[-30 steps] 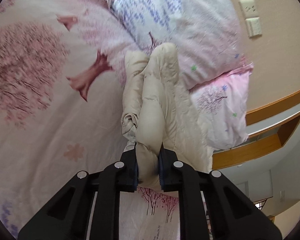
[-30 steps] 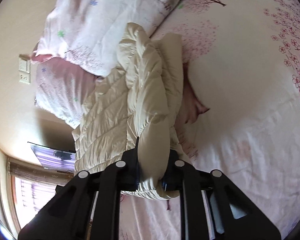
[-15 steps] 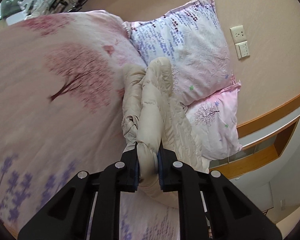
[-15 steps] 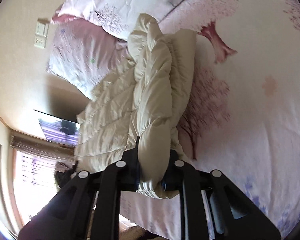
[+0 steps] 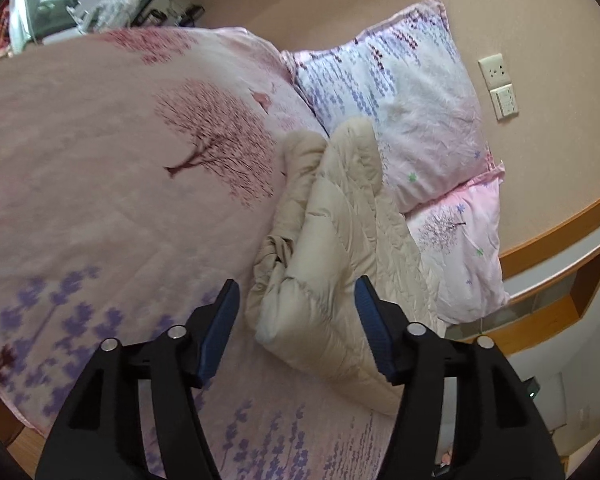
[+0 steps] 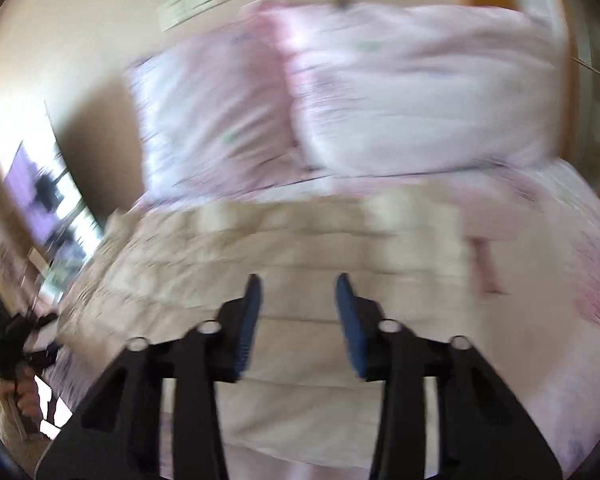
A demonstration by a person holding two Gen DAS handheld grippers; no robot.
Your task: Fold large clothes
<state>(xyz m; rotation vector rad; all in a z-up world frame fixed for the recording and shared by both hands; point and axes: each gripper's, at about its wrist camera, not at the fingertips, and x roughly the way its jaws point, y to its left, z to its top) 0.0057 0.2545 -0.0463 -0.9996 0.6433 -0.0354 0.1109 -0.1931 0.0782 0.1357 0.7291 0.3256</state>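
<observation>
Two views. Left wrist: left gripper (image 5: 296, 312) spread wide, grasping nothing; cream quilted down jacket (image 5: 340, 248) lies bunched on pink floral duvet (image 5: 100, 184), beside two pillows (image 5: 412, 96). Right wrist, blurred: right gripper (image 6: 298, 300) released above jacket (image 6: 300, 240), flat below pillows (image 6: 400, 92).

A pink bedspread printed with cherry trees and purple flowers (image 5: 100, 208) fills the nine o'clock half of the left wrist view. Two pink floral pillows (image 5: 412, 96) lean at one o'clock against the beige wall (image 5: 548, 20), where a white socket plate (image 5: 496, 70) sits at two o'clock.
</observation>
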